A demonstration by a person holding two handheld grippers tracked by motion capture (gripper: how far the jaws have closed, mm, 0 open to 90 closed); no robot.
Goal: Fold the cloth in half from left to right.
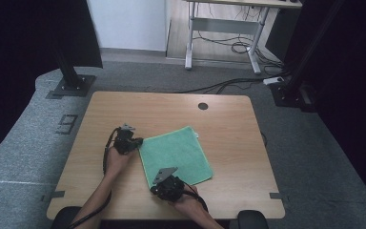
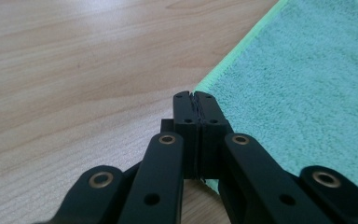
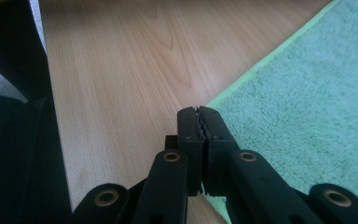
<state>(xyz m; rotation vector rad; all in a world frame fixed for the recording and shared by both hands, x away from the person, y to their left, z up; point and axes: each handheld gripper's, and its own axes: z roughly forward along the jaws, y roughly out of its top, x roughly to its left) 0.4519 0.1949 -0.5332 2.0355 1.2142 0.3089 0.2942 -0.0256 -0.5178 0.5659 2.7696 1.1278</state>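
Dark-curtained room, grey carpet; a wooden table (image 1: 124,109) in the middle, a desk frame behind. A green cloth (image 1: 178,155) is laid flat and unfolded on the tabletop, slightly right of centre, turned at an angle.

Left gripper (image 1: 134,141) is set at the cloth's left corner; jaws pressed together, the corner edge apparently pinched between the pads (image 2: 195,103). Right gripper (image 1: 158,183) is set at the near corner; jaws likewise pressed together on the cloth's hem (image 3: 200,114).

Judged progress: both corners along the left edge are gripped, grasp step done. No lift or fold is yet made; the cloth lies fully flat. Folding remains entirely ahead.
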